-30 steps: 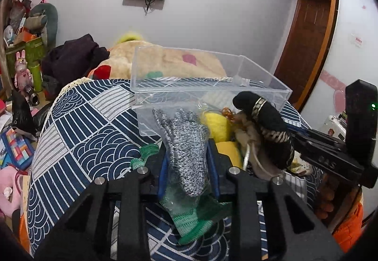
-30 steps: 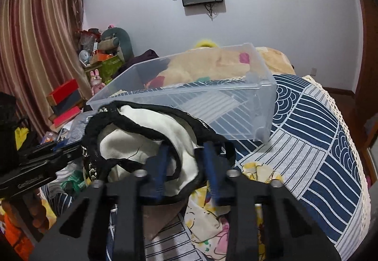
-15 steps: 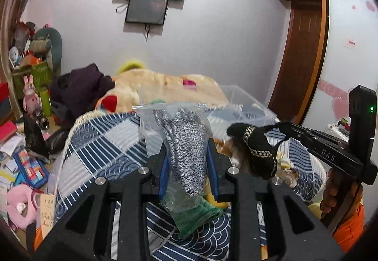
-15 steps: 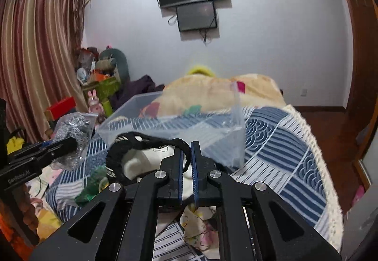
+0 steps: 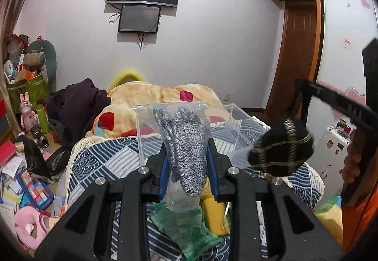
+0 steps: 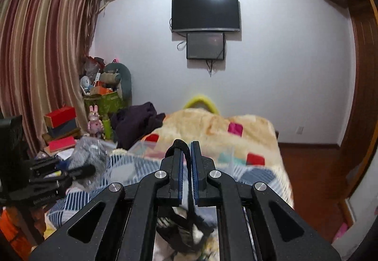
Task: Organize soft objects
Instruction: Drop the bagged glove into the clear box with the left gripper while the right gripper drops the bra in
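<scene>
- Lifted clear of the bed (image 5: 99, 161) since a second ago: both grippers now higher, the clear plastic bin (image 5: 236, 124) sunk lower in both views.
- Left gripper (image 5: 187, 164): fingers (image 5: 163, 173) partly closed on a bagged grey knit glove (image 5: 186, 143), the bag's top edge standing in front of the bin's near wall.
- Right gripper (image 6: 186, 166): fingers (image 6: 177, 171) pressed almost together, having just been closing, pinching a black strap (image 6: 182, 145) of the black-and-cream pouch (image 5: 281, 150); in the left view the pouch hangs to the right of the bin, off the bed.
- Green knit glove (image 5: 189, 232) and yellow soft items (image 5: 213, 211) left on the bed, nearer than the bin.
- Likely step: carrying both items over to the bin for dropping in.
- Best done by bringing each load above the bin's open top before easing the fingers apart.
- Worth lowering the pouch first, since its dangling body could catch the rim.
- Slippery bag film: steady squeeze advised until over the bin.
</scene>
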`<state>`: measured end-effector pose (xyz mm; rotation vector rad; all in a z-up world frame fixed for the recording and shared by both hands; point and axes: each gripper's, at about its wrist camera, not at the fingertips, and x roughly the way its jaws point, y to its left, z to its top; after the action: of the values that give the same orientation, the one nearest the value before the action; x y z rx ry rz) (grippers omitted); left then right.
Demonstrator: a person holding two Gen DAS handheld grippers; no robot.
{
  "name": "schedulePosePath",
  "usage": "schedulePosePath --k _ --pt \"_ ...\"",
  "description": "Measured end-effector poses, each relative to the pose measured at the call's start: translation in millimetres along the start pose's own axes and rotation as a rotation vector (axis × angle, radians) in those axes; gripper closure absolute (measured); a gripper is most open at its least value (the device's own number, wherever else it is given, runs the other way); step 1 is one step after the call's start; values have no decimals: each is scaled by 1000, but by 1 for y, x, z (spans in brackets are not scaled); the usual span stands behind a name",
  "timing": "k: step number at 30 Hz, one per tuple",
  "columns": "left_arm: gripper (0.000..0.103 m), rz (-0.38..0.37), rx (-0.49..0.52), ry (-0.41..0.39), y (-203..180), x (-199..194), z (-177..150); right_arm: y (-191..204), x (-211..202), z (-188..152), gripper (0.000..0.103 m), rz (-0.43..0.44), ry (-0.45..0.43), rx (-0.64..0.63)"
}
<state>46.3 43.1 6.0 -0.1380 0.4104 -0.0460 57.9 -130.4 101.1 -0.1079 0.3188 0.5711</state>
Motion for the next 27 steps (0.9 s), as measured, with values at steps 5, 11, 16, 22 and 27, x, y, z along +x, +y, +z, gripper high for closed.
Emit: schedulePosePath --k 5,11,16,22,27 --pt "75 -11 9 15 4 14 18 2 16 25 97 -17 -3 -21" --pt "74 -4 24 39 7 35 31 10 35 46 97 -85 -10 -84" --pt "74 -13 26 87 11 63 34 8 51 47 97 -104 7 -104" --pt "74 -18 24 182 14 102 23 6 83 16 97 -74 131 -125" --pt "74 -11 26 272 18 133 12 7 115 -16 97 -34 282 -145"
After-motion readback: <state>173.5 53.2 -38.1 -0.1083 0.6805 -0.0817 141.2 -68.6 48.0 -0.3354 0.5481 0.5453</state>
